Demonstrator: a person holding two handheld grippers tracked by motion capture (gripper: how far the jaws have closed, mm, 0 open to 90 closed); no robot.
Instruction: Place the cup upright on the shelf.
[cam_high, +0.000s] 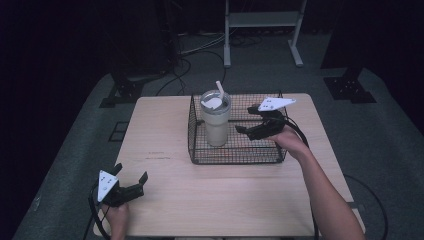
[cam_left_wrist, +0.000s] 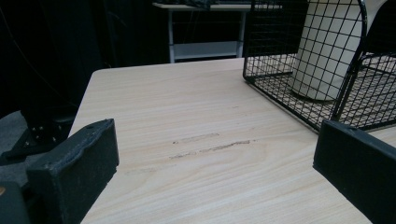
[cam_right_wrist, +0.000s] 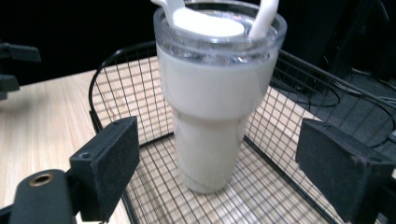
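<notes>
Item: cream tumbler (cam_high: 216, 120) with clear lid and white straw (cam_high: 219, 89), upright in the left part of a black wire basket (cam_high: 235, 155) on the table (cam_high: 200, 200). Right tongs (cam_high: 251, 123): spread wide, inside the basket, facing the tumbler, not touching. Left tongs (cam_high: 131, 181): spread wide, empty, idle near the table's front left. Handling note: the right tongs should probably close on the narrower lower body, level, below the lid, clear of the wire.

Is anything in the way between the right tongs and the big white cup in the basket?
Nothing visible. The right tongs are open, already inside the black wire basket, above its floor. In the right gripper view the tall cream tumbler with a clear lid and white straw stands upright straight ahead between the jaws, not yet touched.
</notes>
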